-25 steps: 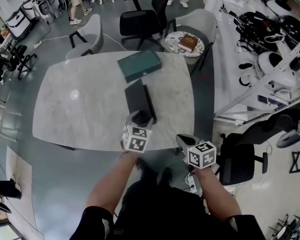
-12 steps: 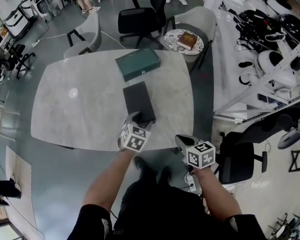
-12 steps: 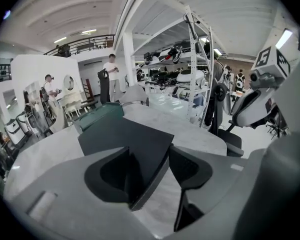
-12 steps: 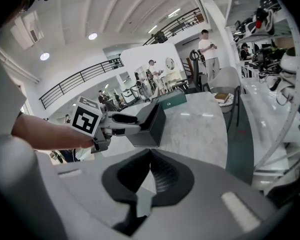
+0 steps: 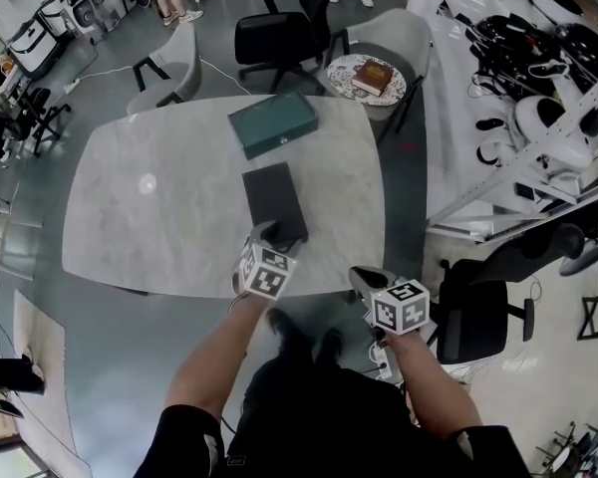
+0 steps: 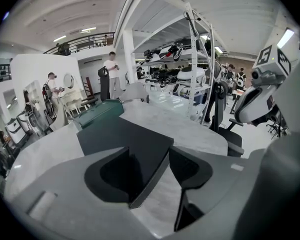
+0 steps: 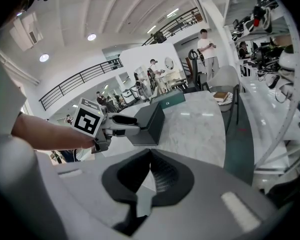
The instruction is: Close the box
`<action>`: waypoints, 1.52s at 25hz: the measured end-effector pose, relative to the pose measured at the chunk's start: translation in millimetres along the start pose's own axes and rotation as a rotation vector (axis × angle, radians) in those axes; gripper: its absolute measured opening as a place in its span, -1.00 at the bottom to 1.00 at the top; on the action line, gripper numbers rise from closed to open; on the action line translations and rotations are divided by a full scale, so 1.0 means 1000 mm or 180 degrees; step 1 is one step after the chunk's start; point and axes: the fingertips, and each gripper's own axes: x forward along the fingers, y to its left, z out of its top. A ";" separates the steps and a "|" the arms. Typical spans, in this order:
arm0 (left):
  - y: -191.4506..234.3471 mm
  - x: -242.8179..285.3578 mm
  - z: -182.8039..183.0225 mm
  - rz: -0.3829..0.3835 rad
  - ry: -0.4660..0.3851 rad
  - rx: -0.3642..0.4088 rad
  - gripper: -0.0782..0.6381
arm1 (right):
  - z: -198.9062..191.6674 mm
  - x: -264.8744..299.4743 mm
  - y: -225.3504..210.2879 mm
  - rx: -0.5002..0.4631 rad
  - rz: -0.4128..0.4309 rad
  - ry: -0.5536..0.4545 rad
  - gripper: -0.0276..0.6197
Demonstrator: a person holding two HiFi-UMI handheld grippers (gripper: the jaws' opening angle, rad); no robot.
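The left tongs (image 5: 269, 235), in the head view, sit at the near end of the black box (image 5: 272, 199). The box lies right of the middle of the surface (image 5: 149, 217), close to its near edge, and looks shut. The right tongs (image 5: 359, 275) hang off the near edge, by the near right corner. A green box (image 5: 274, 124) sits at the far edge, well apart, and bare surface runs wide to the left.

In the left gripper view the left tongs have just been opening and stand released, with the box's near corner between them, unpinched. Drawn back crooked, a pad could snag that corner and drag the box toward the near edge, or reopen it.

In the right gripper view the right tongs are clenched on nothing, clear of the box.
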 end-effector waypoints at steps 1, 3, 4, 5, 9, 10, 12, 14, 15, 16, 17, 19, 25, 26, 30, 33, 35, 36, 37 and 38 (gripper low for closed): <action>0.000 -0.001 0.000 0.0021 -0.0004 -0.0017 -0.06 | -0.001 -0.001 0.000 -0.0001 0.0002 -0.0006 -0.91; 0.002 -0.006 0.000 0.0073 -0.0038 -0.0069 -0.07 | -0.002 -0.005 0.000 0.0007 0.0003 -0.0035 -0.91; 0.003 -0.010 0.001 0.0090 -0.0066 -0.0105 -0.10 | -0.002 -0.008 0.000 0.0025 0.0005 -0.0064 -0.91; 0.003 -0.014 0.003 0.0098 -0.0103 -0.0145 -0.11 | -0.002 -0.012 -0.001 0.0051 0.0008 -0.0106 -0.91; 0.006 -0.044 0.024 0.0158 -0.0384 -0.0337 -0.13 | 0.006 -0.028 0.001 0.0071 0.0040 -0.0283 -0.91; 0.006 -0.053 0.029 0.0186 -0.0457 -0.0382 -0.14 | 0.008 -0.032 0.003 0.0051 0.0056 -0.0318 -0.91; 0.004 -0.075 0.039 0.0252 -0.0555 -0.0431 -0.20 | 0.011 -0.039 0.007 0.0008 0.0100 -0.0376 -0.91; -0.002 -0.096 0.046 0.0312 -0.0615 -0.0478 -0.32 | 0.012 -0.048 0.011 -0.0037 0.0143 -0.0422 -0.91; -0.006 -0.106 0.048 0.0326 -0.0636 -0.0514 -0.38 | 0.013 -0.053 0.014 -0.0059 0.0165 -0.0450 -0.91; -0.011 -0.114 0.050 0.0326 -0.0656 -0.0546 -0.42 | 0.016 -0.058 0.016 -0.0080 0.0190 -0.0485 -0.91; -0.016 -0.122 0.052 0.0317 -0.0680 -0.0565 -0.44 | 0.019 -0.064 0.018 -0.0097 0.0217 -0.0525 -0.91; -0.027 -0.137 0.055 0.0293 -0.0725 -0.0571 -0.48 | 0.025 -0.076 0.023 -0.0121 0.0273 -0.0607 -0.91; -0.033 -0.177 0.054 0.0302 -0.0799 -0.0772 -0.56 | 0.038 -0.097 0.038 -0.0149 0.0334 -0.0838 -0.91; -0.033 -0.182 0.056 0.0295 -0.0838 -0.0817 -0.56 | 0.040 -0.099 0.038 -0.0154 0.0322 -0.0862 -0.91; -0.032 -0.194 0.060 0.0238 -0.1007 -0.0863 -0.57 | 0.047 -0.113 0.047 -0.0322 0.0253 -0.1059 -0.91; -0.023 -0.202 0.062 0.0178 -0.1132 -0.0866 -0.58 | 0.058 -0.125 0.058 -0.0415 0.0194 -0.1230 -0.91; -0.011 -0.213 0.061 0.0155 -0.1217 -0.0923 -0.60 | 0.064 -0.124 0.072 -0.0466 0.0172 -0.1256 -0.91; -0.003 -0.221 0.060 0.0153 -0.1268 -0.0955 -0.61 | 0.066 -0.121 0.082 -0.0495 0.0169 -0.1254 -0.91; 0.005 -0.231 0.058 0.0154 -0.1327 -0.0979 -0.62 | 0.067 -0.116 0.094 -0.0521 0.0167 -0.1249 -0.91; 0.014 -0.240 0.056 0.0157 -0.1379 -0.0991 -0.63 | 0.069 -0.110 0.108 -0.0544 0.0165 -0.1248 -0.91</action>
